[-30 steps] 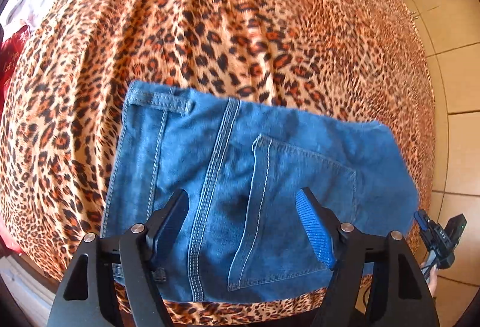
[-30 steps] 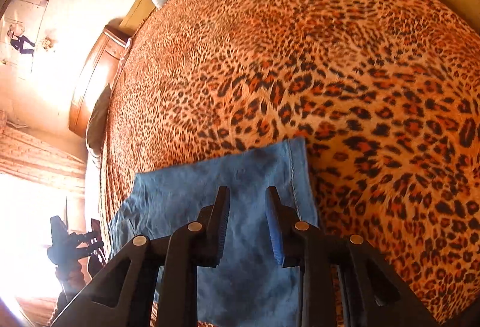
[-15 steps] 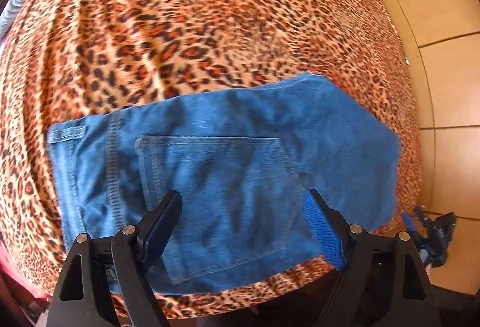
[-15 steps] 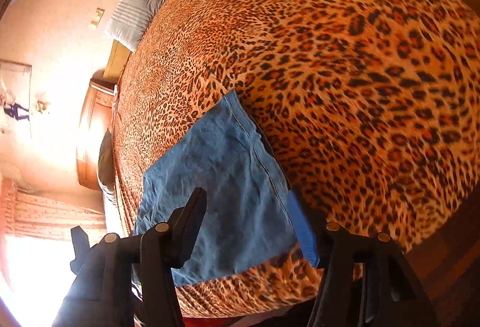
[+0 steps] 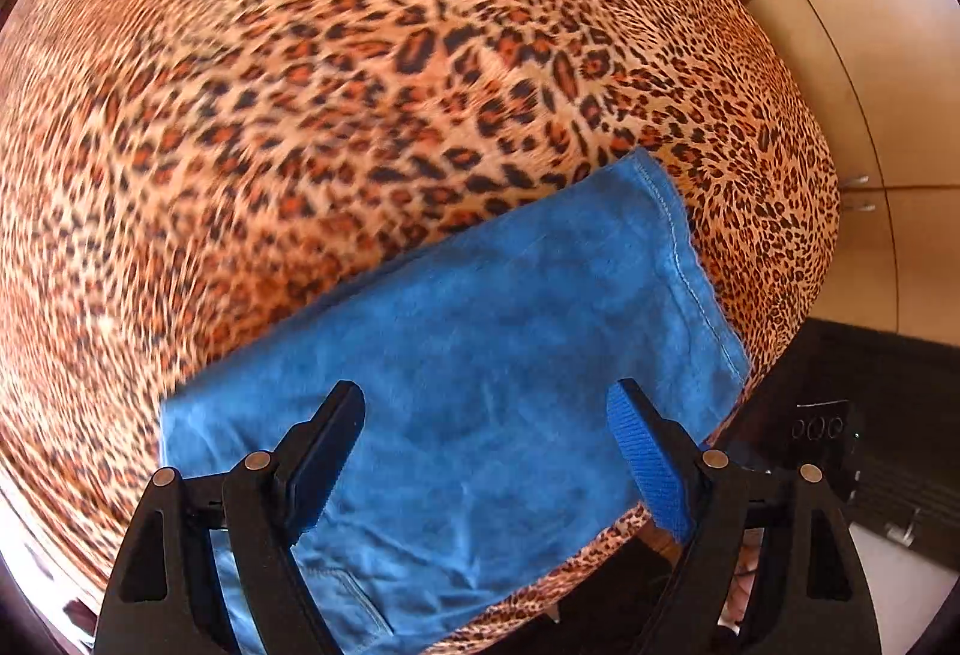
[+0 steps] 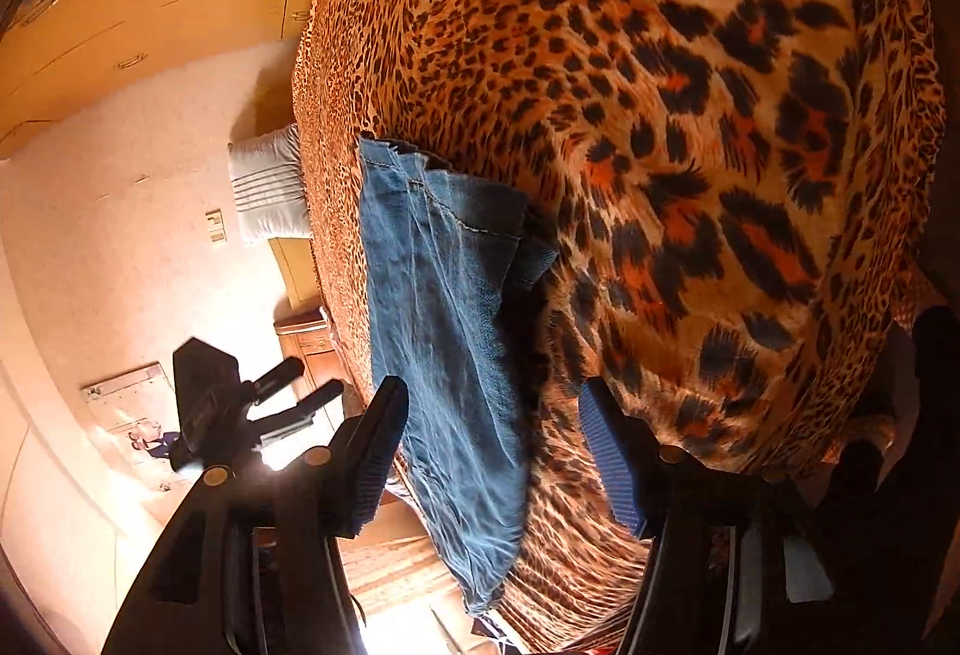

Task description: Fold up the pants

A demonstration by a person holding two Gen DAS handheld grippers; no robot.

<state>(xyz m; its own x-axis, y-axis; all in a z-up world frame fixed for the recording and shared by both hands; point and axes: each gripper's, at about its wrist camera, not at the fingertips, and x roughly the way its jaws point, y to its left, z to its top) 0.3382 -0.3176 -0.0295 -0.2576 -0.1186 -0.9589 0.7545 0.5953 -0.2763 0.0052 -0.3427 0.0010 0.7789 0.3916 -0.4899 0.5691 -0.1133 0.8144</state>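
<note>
Folded pants (image 5: 480, 355) lie flat on the leopard-print bedspread (image 5: 360, 84). Left gripper (image 5: 486, 415) jaws stand apart, empty. Right gripper (image 6: 492, 415) jaws, just widened, hold nothing.

No text, label, brand, number or sign can be read in either view. The blue jeans (image 5: 480, 355) show only plain stitching, with no tag or patch lettering visible. The leopard-print bedspread (image 5: 360, 84) carries its pattern alone. In the right wrist view, a small pale plate on the wall (image 6: 216, 229), just beside the pillow (image 6: 267, 193), is too small to show any marking, and a framed picture (image 6: 129, 409) below that plate is washed out by glare.
</note>
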